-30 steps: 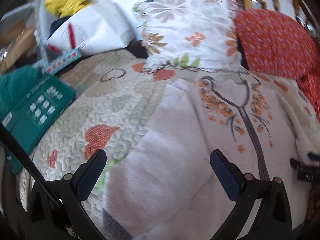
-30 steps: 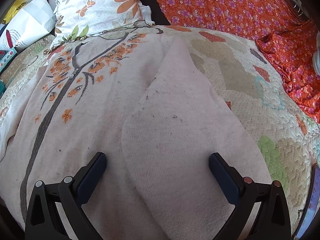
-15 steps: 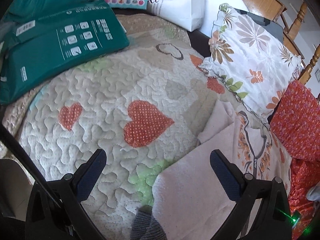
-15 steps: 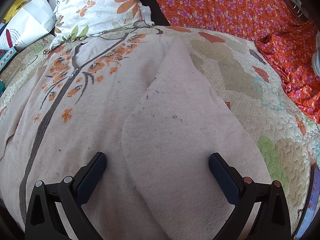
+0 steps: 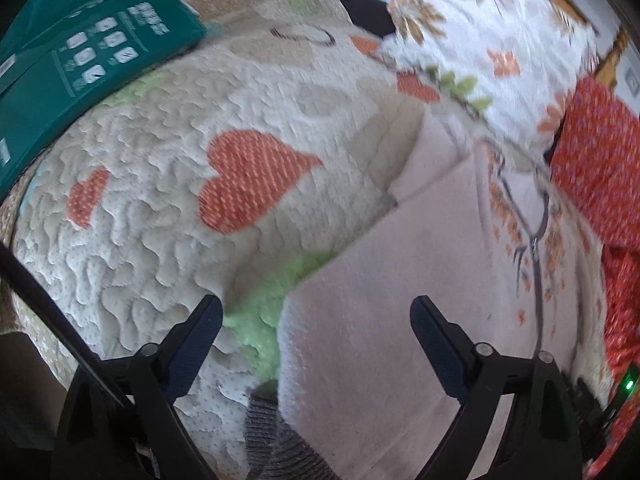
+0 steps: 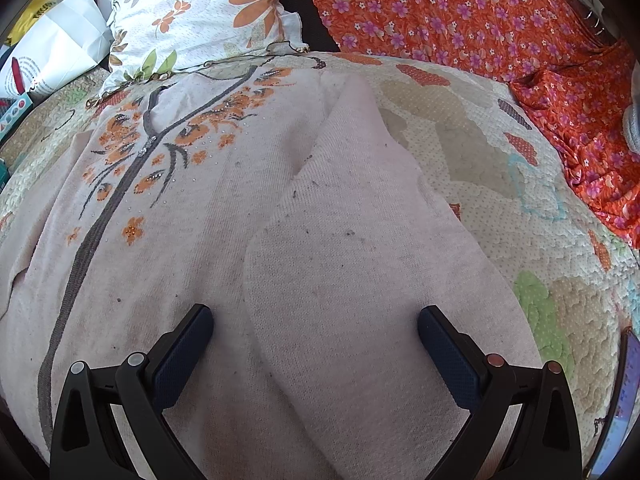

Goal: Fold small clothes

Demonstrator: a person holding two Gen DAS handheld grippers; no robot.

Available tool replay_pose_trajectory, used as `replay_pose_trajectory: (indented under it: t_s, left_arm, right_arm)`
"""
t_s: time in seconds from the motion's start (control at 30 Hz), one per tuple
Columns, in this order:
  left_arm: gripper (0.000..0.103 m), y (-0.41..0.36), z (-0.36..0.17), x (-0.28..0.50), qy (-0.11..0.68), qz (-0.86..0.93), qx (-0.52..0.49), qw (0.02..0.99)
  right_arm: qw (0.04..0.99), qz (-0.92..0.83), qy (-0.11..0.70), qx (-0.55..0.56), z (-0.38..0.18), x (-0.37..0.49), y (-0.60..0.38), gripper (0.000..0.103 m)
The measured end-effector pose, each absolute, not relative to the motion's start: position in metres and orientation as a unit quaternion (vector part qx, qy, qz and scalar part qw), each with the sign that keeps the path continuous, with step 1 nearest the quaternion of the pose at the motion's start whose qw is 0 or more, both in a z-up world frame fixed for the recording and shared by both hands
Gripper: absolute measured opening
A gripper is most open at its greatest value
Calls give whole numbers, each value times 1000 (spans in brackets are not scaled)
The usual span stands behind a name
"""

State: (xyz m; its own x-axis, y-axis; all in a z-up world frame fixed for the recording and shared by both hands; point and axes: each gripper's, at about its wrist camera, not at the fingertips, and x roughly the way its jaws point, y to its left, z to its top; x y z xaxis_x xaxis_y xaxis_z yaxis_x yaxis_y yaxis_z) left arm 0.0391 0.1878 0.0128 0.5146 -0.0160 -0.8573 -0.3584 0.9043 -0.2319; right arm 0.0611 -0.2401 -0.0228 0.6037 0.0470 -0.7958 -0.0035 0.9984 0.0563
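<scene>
I am seeing pale pink knit cardigan with orange flower print and grey zip lying flat on cream quilted bedspread with orange hearts, one sleeve folded across body.

Left tool hovering over cardigan's side edge at 6 o'clock of left view; jaws have just been closing a little, yet spread wide, pads not pressing cloth between them.

Right tool spread wide over folded sleeve, pinching nothing.

Floral white pillow at 11 o'clock of right view, orange flowered fabric at 1 o'clock.
</scene>
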Motion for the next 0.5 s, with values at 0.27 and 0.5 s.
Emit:
replay_pose_trajectory:
  t_s: [0.27,0.5]
  left_arm:
    - [5,184,26,45,488,124,-131,854]
    - [5,225,61,58,427,249,-99,863]
  right_arm:
    - [896,14,442,24,-23,61,-241,103]
    - [897,15,441,27,-23,61,-240,103]
